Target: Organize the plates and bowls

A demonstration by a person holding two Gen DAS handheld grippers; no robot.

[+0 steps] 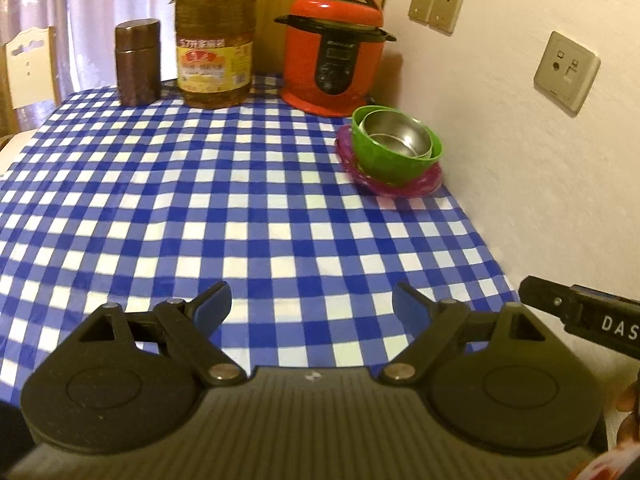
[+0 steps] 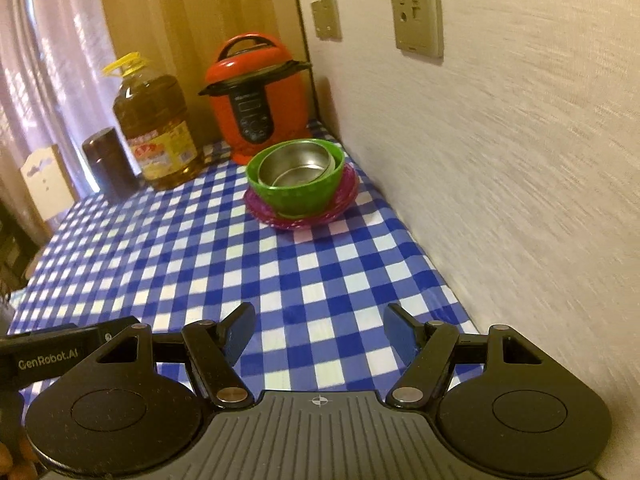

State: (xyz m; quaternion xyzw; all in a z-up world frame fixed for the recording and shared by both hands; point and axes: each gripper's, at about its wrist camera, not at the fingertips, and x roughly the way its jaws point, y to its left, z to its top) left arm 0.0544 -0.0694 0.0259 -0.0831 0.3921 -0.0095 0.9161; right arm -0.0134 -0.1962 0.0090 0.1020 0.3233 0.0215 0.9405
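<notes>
Bowls nested on pink plate (image 1: 384, 184) beside red cooker (image 1: 332, 52); both grippers' fingers spread, empty; withdraw clear of stack.

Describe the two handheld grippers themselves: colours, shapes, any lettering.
Both look alike. The left gripper and right gripper each have a grey ribbed body, two round black discs, black link arms with silver pivot pins, and blue pads on the fingers. A small crosshair mark sits on the right one's body. White lettering shows on their sides: "GenRobot.AI" on the left, "DAS" on the right.
</notes>
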